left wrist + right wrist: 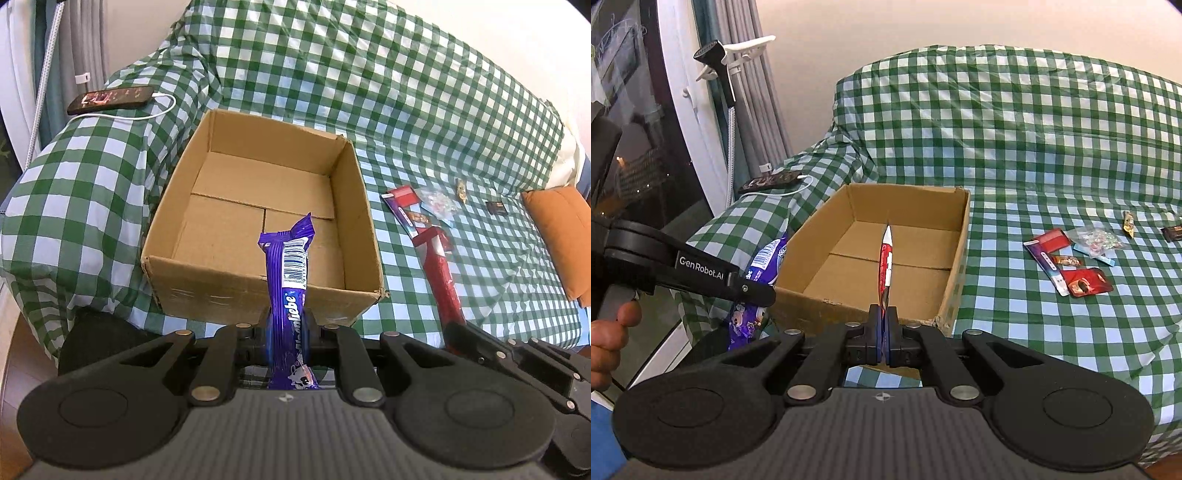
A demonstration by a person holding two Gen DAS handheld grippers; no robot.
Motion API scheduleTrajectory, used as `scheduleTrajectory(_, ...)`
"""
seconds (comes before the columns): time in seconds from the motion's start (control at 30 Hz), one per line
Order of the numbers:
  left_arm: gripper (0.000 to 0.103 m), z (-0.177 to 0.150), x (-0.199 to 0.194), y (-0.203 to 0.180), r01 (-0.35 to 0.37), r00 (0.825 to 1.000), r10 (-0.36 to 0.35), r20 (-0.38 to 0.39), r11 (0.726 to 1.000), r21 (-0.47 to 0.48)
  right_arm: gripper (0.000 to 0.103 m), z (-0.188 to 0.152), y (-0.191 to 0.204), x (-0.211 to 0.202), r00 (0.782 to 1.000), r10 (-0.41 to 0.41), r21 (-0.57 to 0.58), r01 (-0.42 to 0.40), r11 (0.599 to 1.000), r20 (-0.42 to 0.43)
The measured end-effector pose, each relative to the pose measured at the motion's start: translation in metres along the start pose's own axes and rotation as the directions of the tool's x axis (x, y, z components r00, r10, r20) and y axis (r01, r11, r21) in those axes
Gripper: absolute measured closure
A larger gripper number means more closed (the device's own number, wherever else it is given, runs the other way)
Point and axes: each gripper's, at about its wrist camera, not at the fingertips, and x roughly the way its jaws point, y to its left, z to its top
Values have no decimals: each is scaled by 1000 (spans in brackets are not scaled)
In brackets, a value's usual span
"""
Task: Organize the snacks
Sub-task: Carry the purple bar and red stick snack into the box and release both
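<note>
Clamped between the fingers of our left gripper is a purple snack bar, standing up out of the grip with its barcode end poised just over the near wall of the cardboard box. Our right gripper is likewise clenched, its blue pads pinching a thin red and white packet edge-on, and that packet too points in over the box's near rim. Both pieces are in hand and neither is in the box yet: its floor shows only bare cardboard flaps, so we judge the sorting to be at its very start. More work waits on the sofa's checked cover, well off to the right of the box: a loose cluster of snacks holding a red pouch, a clear bag of sweets, a long purple-edged packet and a small wrapped piece, with a gold-wrapped candy and a dark wrapped bar farther toward the right edge. A phone on a white cable lies on the left armrest and seems no part of the job. By our reckoning, two drops come first, then several more trips across to that cluster.
</note>
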Motion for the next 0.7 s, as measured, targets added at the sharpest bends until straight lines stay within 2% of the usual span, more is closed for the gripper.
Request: scheduleTrajectory(0.7, 88, 22, 27, 24, -10, 1000, 9, -26, 999, -37, 101, 11, 7, 32, 998, -9, -8, 8, 1000, -69)
